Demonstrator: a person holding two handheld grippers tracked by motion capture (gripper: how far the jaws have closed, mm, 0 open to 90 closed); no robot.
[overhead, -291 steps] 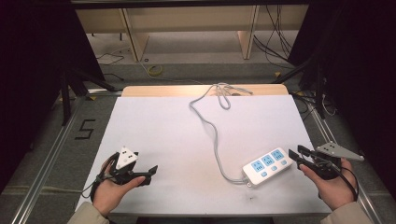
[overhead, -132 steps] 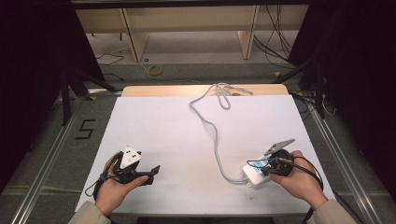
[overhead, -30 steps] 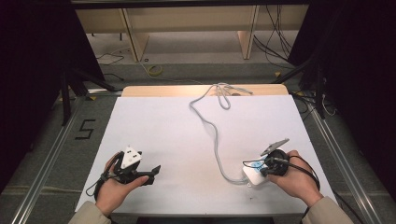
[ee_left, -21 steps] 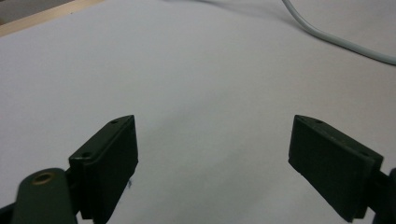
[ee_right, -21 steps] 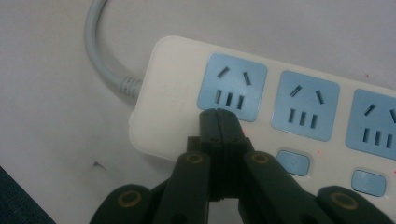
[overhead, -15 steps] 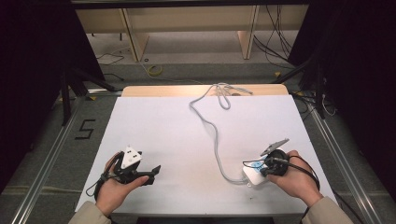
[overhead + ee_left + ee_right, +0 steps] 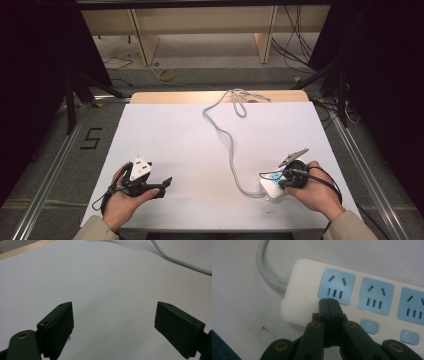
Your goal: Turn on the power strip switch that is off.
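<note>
A white power strip (image 7: 307, 290) with blue socket panels (image 7: 336, 286) and small blue buttons (image 7: 369, 327) lies on the white table near its front right. My right gripper (image 7: 328, 301) is shut, its jaws pressed together with nothing between them, and its tips rest on the strip just below the first socket panel. In the high view the right gripper (image 7: 281, 180) and the hand cover most of the strip (image 7: 269, 188). My left gripper (image 7: 113, 317) hangs open over bare table; in the high view the left gripper (image 7: 162, 184) sits at the front left.
The strip's grey cable (image 7: 231, 145) runs from its left end up the middle of the table to a loose coil (image 7: 239, 99) at the far edge. A wooden edge (image 7: 175, 96) borders the table's back. Cables and shelf legs stand on the floor beyond.
Nothing differs over the last second. In the oldest frame the right gripper was open to the right of the uncovered strip; it has since come onto the strip's left end and shut.
</note>
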